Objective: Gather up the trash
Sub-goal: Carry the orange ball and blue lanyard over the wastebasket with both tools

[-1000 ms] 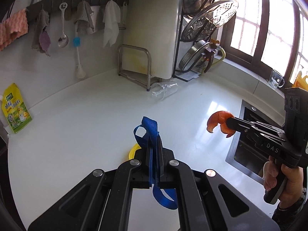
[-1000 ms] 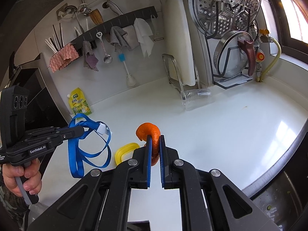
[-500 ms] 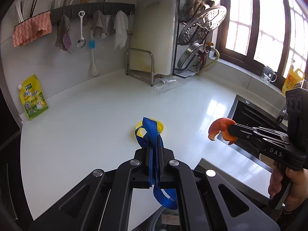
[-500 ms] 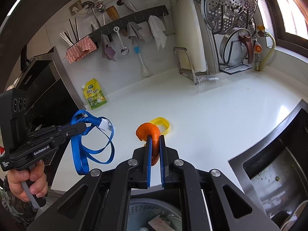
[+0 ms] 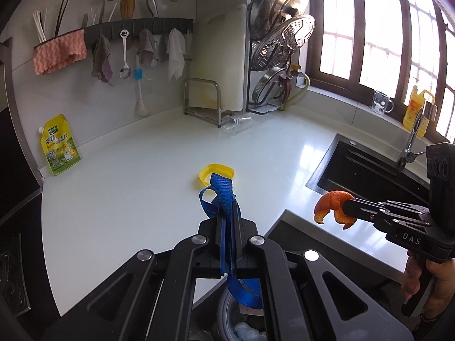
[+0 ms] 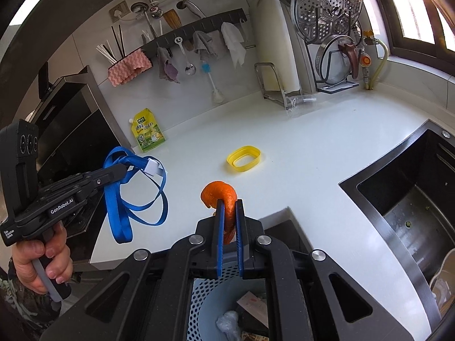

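Observation:
My left gripper (image 5: 226, 207) is shut on a blue lanyard strap (image 5: 221, 191), whose loops hang below the fingers; from the right wrist view the same strap (image 6: 133, 196) dangles off that gripper (image 6: 121, 172) at the left. My right gripper (image 6: 227, 206) is shut on a curled orange peel (image 6: 219, 194), also seen at the right of the left wrist view as orange peel (image 5: 331, 203). Both grippers hover past the counter's front edge, over a pale blue perforated trash bin (image 6: 199, 307) holding paper and plastic scraps. A yellow plastic ring (image 6: 244, 159) lies on the white counter.
A black sink (image 6: 398, 199) is sunk into the counter at the right. A yellow-green refill pouch (image 6: 148, 130) leans on the back wall. A clear plastic cup (image 6: 301, 103) lies by a metal rack (image 6: 270, 85). Pot lids and a steamer stand in a holder (image 6: 332, 45).
Both grippers have pulled back from the counter with their loads, so the counter edge and the trash bin below have come into view. The yellow ring stays on the counter.

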The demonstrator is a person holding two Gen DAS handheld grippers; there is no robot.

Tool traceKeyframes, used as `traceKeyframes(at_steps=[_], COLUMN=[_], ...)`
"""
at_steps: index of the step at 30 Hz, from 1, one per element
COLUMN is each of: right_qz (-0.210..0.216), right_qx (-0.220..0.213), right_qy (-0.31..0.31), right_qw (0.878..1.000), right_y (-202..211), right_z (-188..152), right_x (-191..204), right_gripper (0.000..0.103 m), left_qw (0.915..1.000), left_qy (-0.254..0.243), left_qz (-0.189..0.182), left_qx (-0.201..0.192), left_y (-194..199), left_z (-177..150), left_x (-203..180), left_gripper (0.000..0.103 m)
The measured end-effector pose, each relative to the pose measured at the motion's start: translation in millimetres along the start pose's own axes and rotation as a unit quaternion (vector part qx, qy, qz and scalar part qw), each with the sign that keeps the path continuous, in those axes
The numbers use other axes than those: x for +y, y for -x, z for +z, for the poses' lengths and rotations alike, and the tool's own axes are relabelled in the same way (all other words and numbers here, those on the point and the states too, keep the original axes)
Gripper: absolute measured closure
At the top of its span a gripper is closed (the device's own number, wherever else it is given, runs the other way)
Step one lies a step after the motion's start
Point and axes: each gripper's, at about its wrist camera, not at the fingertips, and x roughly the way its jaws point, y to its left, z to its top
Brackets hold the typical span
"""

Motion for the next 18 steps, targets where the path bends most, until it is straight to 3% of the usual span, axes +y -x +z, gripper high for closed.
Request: traceKeyframes(at_steps=[18], right_qz=[-0.035], right_qx=[0.018], right_qy=[-0.020], right_qw=[0.999], right_y=[36], right_z=[-63], right_x=[14], right_gripper=[0.096], left_qw=[0.9993], left_qy=[-0.016], left_qz=[-0.035], left_qx=[0.003], left_y=[29], left_z=[-36], left_x=[-27], left_gripper=[0.100])
